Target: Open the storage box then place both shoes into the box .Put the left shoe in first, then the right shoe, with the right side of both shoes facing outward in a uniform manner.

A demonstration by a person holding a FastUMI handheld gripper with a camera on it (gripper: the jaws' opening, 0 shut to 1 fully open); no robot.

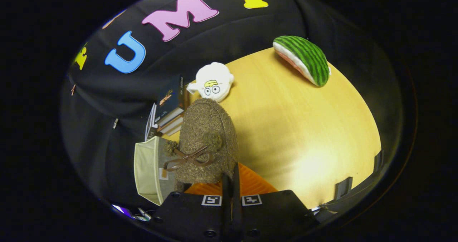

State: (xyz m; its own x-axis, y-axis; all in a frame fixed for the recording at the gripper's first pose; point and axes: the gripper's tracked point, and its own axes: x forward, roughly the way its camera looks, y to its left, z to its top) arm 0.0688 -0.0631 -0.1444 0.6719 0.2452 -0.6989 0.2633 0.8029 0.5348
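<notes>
The gripper (231, 184) has its fingers drawn almost together, clamped on the rear rim of a fuzzy brown shoe (207, 138), and the shoe hangs out ahead of them, toe pointing away, its little brown bow (189, 159) and pompoms facing the camera. Which shoe of the pair this is, I cannot tell from here. The other shoe I cannot place.

Just beside the shoe, on its left, sits the cream storage box (145, 170), its opening apparently turned toward the shoe, though the inside is hard to read. A stack of books (168, 109) stands just beyond the box, a white plush toy (214, 81) lies past the shoe's toe, and a watermelon-slice cushion (304, 59) rests well apart at the far side of the bench (304, 127).

So the step in hand looks like carrying this shoe into the box. To do it well: keep the pinch firm, because a soft rim like this can slip or fold. Swing the toe round toward the opening, keeping clear of the box's near wall so the box is not shoved along the bench. Check that the shoe's right side will face outward before lowering. Set the sole flat inside, tucked to one side to leave room for its partner, and let go only once the shoe is resting.
</notes>
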